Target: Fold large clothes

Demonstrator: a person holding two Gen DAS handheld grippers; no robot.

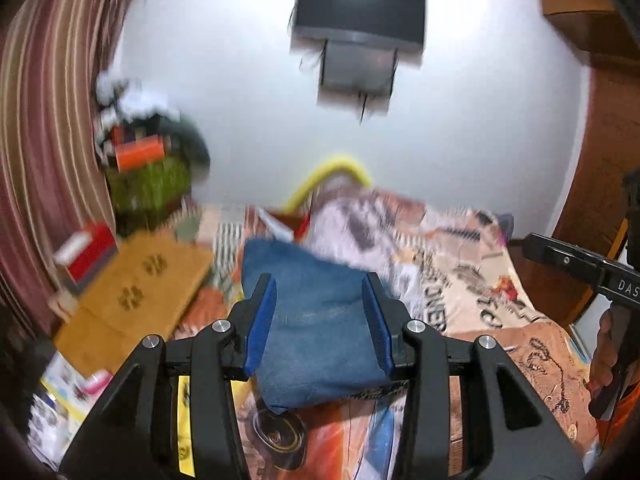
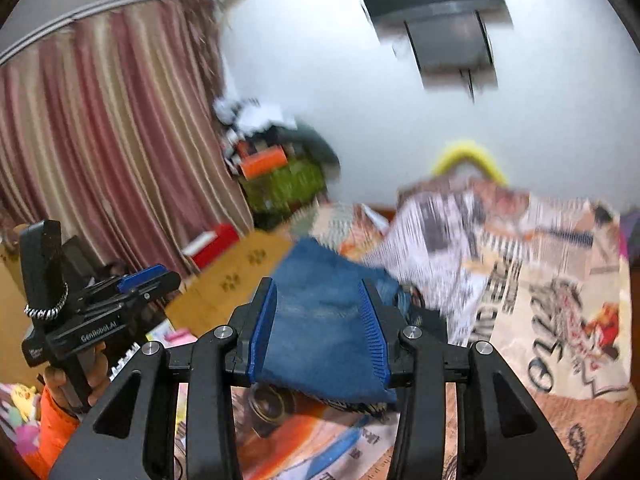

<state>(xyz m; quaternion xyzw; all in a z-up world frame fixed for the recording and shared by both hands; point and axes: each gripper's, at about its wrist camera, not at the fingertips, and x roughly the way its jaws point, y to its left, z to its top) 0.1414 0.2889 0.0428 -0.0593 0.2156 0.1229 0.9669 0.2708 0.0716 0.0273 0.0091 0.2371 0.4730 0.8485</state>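
You have both the left gripper (image 1: 318,320) and the right gripper (image 2: 320,324) spread open over the folded jeans (image 1: 316,344) on the bed (image 1: 540,360), holding nothing, apparently since that fold is finished.

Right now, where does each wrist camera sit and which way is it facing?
Left wrist: on the left gripper, looking forward over the folded blue jeans on the printed bedspread toward the white wall; the right gripper shows at its right edge.
Right wrist: on the right gripper, same heading; the left gripper and its holding hand show at left.
Shared: jeans, bedspread, striped curtain, wall-mounted TV.
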